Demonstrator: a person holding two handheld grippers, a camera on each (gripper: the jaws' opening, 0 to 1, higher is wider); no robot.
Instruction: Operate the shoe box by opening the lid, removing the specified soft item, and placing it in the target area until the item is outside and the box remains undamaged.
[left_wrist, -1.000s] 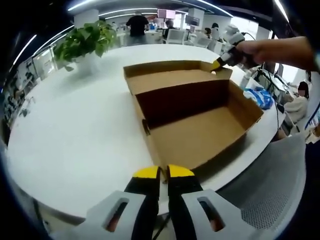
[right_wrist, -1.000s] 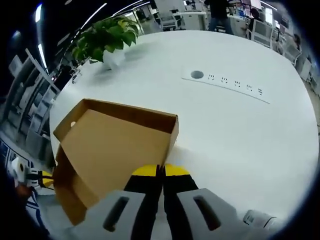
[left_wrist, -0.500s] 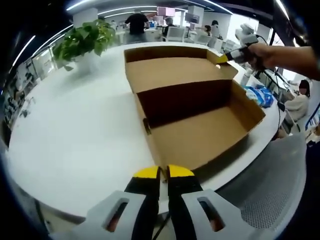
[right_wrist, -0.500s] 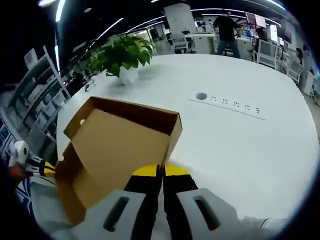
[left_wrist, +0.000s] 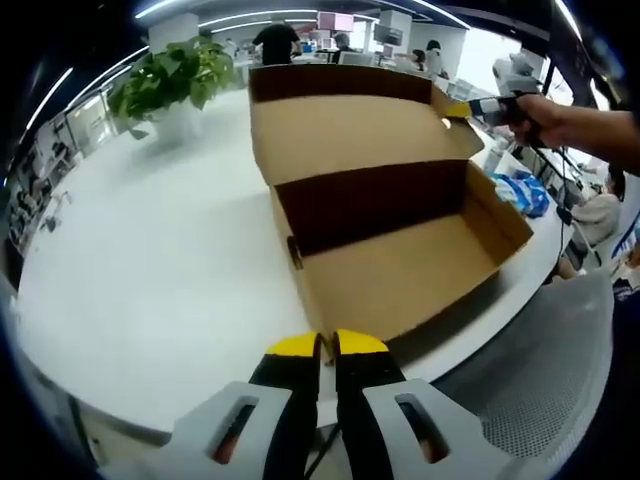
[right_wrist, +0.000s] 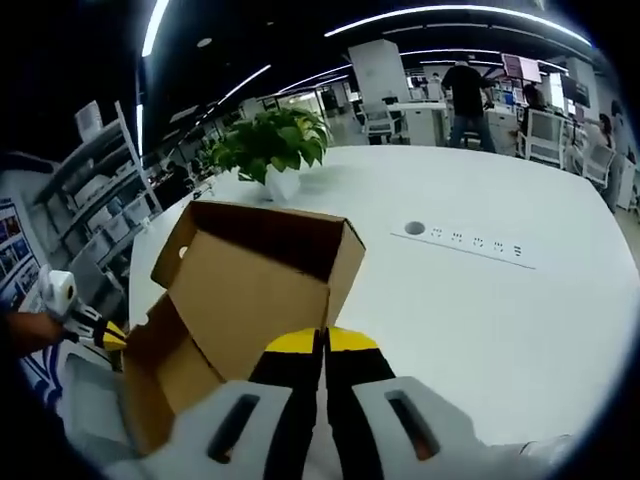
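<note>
The shoe box (left_wrist: 400, 240) stood open on the white round table (left_wrist: 150, 270), near the table's edge, and we saw bare cardboard on what showed of its floor. Its lid (left_wrist: 350, 125) was raised, hinged along the far side. In the left gripper view our left gripper (left_wrist: 326, 347) sat at the box's near corner with its yellow-tipped jaws pressed together on the cardboard wall there. In the same view our right gripper (left_wrist: 462, 108) reached in from the right, its yellow tip at the lid's far corner; in its own view its jaws met with no gap on the lid's edge (right_wrist: 325, 340).

Around the box we noted a potted plant (left_wrist: 175, 80) standing well apart on the far side of the table, and a blue and white bag (left_wrist: 520, 192) just beyond the box on the right. A grey mesh chair (left_wrist: 540, 380) stood beside the table at the near right. In the right gripper view a strip of sockets (right_wrist: 465, 240) lay set into the tabletop, clear of the box. People stood among desks in the office behind (left_wrist: 272, 40). The raised lid hid part of the table behind it.
</note>
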